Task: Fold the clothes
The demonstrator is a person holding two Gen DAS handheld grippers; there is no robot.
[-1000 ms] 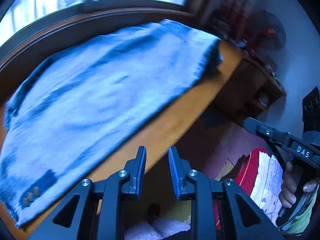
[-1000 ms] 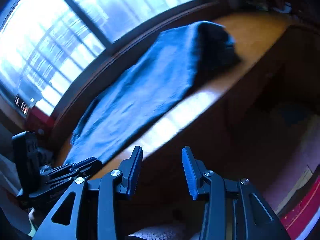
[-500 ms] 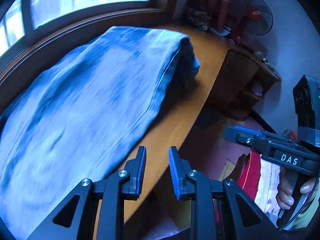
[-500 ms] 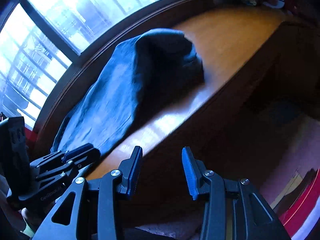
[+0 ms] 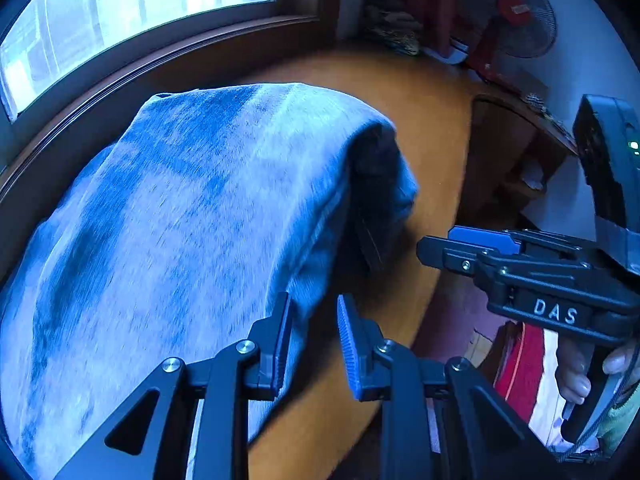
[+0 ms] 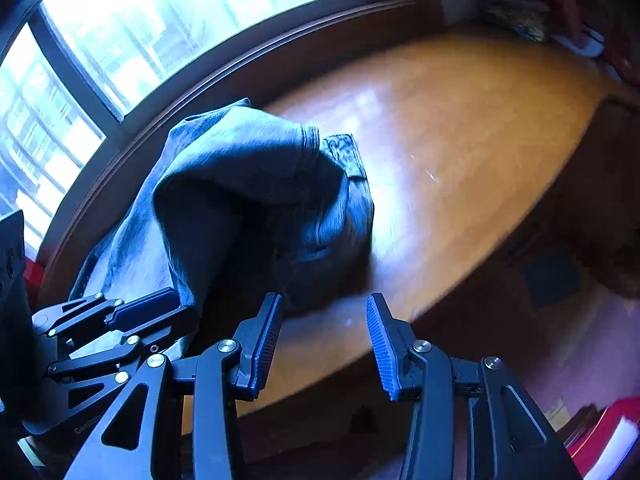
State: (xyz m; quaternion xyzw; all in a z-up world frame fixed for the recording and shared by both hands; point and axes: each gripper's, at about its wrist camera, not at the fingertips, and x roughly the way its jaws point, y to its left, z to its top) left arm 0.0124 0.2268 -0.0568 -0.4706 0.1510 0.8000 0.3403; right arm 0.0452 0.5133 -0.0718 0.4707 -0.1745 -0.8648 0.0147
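nearest the left wrist camera, the left gripper (image 5: 310, 340) stands with its jaws parted by a narrow gap and nothing between them, its left finger over the near edge of the jeans (image 5: 192, 216). off to its right the right gripper (image 5: 472, 246) reaches in level, a person's hand (image 5: 584, 364) wrapped round its handle; in the right wrist view its own blue-padded jaws (image 6: 324, 344) are spread wider, holding nothing, above the front edge of the wooden table (image 6: 460, 128).

the jeans lie on that table along the window side, faded blue denim with paler washed patches and darker streaks. they stretch flat from the lower left and rise to a rounded hump at the far end, where the cloth is doubled over itself and a dark hollow opens beneath the fold. from the right wrist view the hump shows a stitched hem and a small flat piece of denim lying on the wood just beyond it.

past the jeans the bare orange-brown tabletop carries a pale glare. behind it runs the dark-framed window (image 5: 140, 12), and at the far right corner stands an electric fan (image 5: 512, 12).
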